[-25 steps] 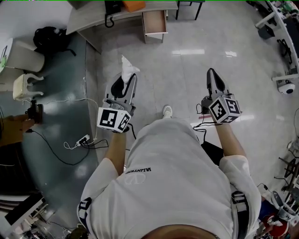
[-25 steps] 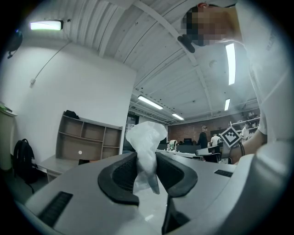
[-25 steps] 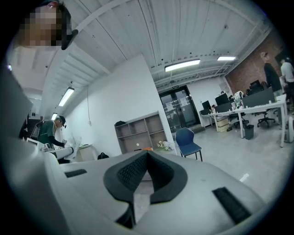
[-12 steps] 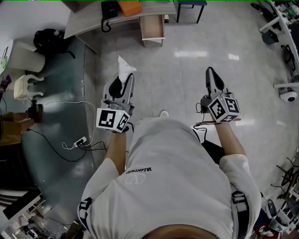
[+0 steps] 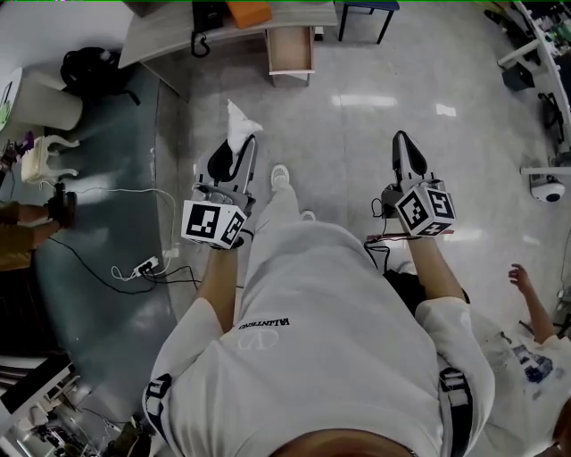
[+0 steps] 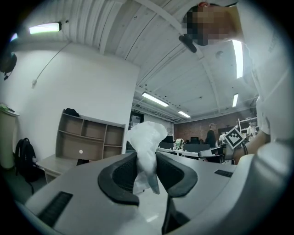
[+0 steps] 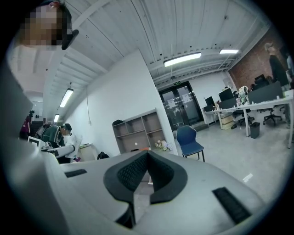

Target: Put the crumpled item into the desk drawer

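White crumpled paper (image 6: 147, 137) pinched in the left gripper (image 6: 147, 170), jutting beyond its tips; right gripper (image 7: 148, 170) closed, empty.

"Is the way to the open desk drawer (image 5: 291, 49) free?"

"Yes. Bare tiled floor (image 5: 357, 125) runs from the centre straight to twelve o'clock. A blue chair (image 5: 361, 11) stands just beside the drawer, at one."

"And the sides?"

"A corded power strip (image 5: 143, 266) lies at nine o'clock, a backpack (image 5: 89, 70) at ten. A bystander's hand (image 5: 520, 278) reaches in at four."
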The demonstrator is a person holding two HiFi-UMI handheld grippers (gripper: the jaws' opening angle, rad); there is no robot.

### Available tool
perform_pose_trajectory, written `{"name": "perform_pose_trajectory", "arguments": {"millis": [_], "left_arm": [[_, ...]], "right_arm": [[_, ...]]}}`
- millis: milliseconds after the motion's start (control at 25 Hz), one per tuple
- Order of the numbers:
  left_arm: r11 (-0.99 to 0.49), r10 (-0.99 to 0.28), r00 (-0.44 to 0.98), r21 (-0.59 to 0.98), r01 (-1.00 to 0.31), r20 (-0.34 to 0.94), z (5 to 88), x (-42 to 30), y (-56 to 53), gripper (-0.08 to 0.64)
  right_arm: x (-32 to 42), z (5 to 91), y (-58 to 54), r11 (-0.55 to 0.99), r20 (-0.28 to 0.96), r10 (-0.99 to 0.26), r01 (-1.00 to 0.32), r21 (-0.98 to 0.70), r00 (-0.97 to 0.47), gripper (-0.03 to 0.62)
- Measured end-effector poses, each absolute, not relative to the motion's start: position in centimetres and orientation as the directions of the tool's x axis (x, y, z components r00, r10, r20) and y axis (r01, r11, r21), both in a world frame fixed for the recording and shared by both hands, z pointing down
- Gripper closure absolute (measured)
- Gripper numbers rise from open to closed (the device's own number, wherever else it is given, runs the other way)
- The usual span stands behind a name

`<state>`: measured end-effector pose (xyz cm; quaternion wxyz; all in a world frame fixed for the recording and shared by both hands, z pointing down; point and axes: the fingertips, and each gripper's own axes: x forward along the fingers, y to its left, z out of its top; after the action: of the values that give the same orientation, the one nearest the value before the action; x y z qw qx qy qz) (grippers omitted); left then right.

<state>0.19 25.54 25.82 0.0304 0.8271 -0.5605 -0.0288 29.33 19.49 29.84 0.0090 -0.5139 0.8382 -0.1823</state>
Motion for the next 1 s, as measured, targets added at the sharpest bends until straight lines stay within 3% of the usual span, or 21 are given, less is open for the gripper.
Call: {"name": "perform_pose_trajectory", "arguments": {"millis": [320,1000], "left_arm": [[-0.396,-0.918,0.395,0.081,-0.915,-0.031,25.9,-0.2,21.6,0.448],[-0.437,-0.898,0.44,0.132,-0.89,-0.006,28.4,-6.8,7.7,0.448]], "right_arm": [[28.9,30.2,16.4,0.387,0.182,-0.873,-0.869,-0.31,-0.453,0.594],[20.5,31.2,3.7,0.4,0.213,-0.858,-0.869,-0.292,-0.467,0.594]]}}
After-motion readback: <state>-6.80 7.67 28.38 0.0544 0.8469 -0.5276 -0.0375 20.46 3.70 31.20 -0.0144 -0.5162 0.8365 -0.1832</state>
